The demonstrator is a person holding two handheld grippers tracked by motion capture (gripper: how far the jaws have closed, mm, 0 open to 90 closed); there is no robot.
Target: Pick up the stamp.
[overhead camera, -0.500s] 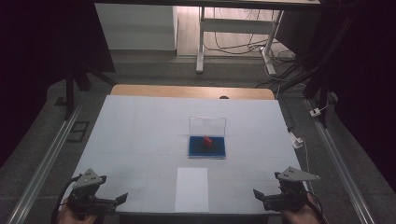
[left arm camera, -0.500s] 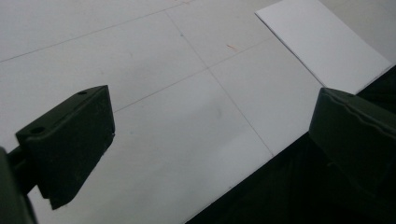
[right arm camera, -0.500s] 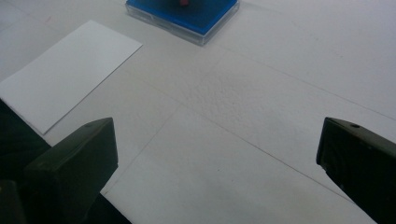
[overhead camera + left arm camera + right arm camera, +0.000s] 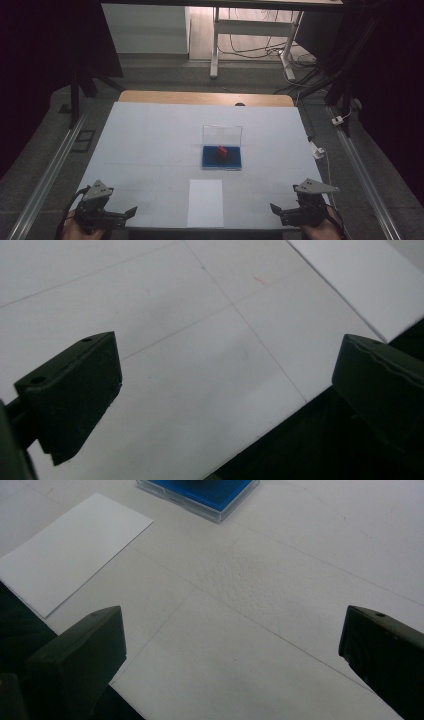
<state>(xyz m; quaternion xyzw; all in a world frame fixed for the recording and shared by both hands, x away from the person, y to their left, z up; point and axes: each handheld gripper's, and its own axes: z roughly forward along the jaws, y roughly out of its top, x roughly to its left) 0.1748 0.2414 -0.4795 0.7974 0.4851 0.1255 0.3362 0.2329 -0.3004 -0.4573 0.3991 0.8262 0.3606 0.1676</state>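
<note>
Down at the near edge of the table (image 4: 150, 130), left tongs (image 4: 131, 212) held low over the left corner, jaws spread wide, nothing between them. Likewise right tongs (image 4: 274, 207) over the right corner, jaws also spread wide and empty. Both pointed inward, toward each other, each gripped from below by a hand at the bottom of the high view. Between the two, just at the near edge, lay a white sheet of paper (image 4: 205, 202), flat, touched by neither tongs. Seen again at the upper right of the left gripper view (image 4: 365, 280) and at the upper left of the right gripper view (image 4: 70, 550). Farther out, near the middle of the table, sat a clear case (image 4: 222, 150) with its lid stood up and a blue lining inside. On the blue, a small red piece (image 4: 222, 149). Well apart from both tongs.
</note>
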